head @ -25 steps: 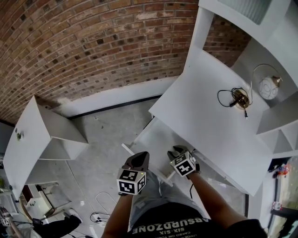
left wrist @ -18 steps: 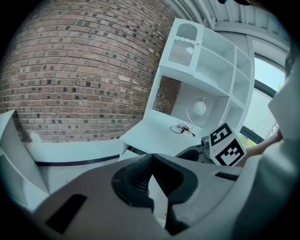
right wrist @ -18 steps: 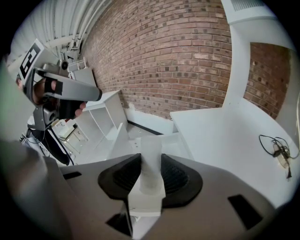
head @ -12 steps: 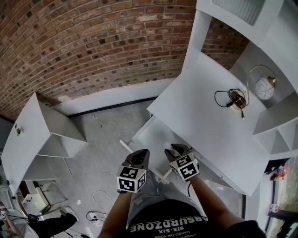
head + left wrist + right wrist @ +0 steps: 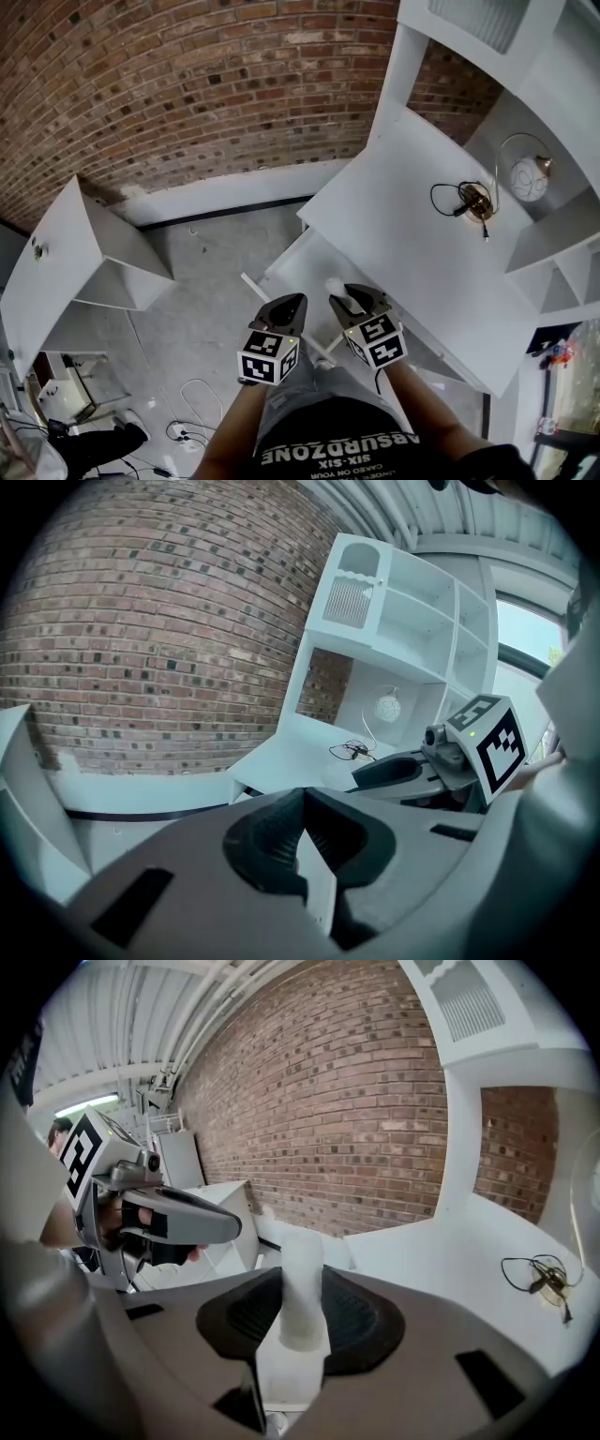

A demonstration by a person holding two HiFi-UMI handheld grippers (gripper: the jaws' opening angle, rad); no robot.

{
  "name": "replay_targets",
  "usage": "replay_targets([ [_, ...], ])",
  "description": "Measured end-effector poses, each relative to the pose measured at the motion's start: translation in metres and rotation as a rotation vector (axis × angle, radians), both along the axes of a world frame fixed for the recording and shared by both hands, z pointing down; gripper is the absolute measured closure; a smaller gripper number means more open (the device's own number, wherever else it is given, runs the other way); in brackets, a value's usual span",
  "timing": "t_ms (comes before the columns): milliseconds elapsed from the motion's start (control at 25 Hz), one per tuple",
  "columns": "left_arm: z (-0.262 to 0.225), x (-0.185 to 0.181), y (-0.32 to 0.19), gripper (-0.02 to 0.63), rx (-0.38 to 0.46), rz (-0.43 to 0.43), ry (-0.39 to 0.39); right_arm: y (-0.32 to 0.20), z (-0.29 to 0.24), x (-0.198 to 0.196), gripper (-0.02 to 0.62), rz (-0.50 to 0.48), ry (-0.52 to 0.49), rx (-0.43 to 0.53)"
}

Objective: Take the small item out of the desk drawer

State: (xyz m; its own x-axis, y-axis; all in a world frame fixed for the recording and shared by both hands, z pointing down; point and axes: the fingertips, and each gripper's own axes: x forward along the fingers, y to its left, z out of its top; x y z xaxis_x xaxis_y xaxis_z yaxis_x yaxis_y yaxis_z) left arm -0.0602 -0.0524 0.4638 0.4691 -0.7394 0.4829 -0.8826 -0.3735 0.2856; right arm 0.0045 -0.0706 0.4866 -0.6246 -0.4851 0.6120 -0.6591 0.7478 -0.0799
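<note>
Presently, right gripper [image 5: 354, 300] clamped on white small item [image 5: 302, 1279]
Item held above open desk drawer [image 5: 298, 272]; left gripper [image 5: 292, 306] jaws closed together, empty

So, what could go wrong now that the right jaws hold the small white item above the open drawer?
1. The right gripper holds the small white item with much of it sticking out past the jaws; it may tilt, slip and fall back into the drawer.
2. The left gripper hangs close beside it; a sideways move could knock the item.
3. The drawer stands open near the person's legs and could be bumped.
</note>
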Motion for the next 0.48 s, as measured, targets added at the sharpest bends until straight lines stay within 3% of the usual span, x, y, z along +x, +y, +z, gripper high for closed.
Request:
replay_targets([
  [480,-0.02,0.013,0.018,0.6,0.053,-0.041,0.001,0.021,-0.048,0.009,0.472,0.003,-0.12,0.058],
])
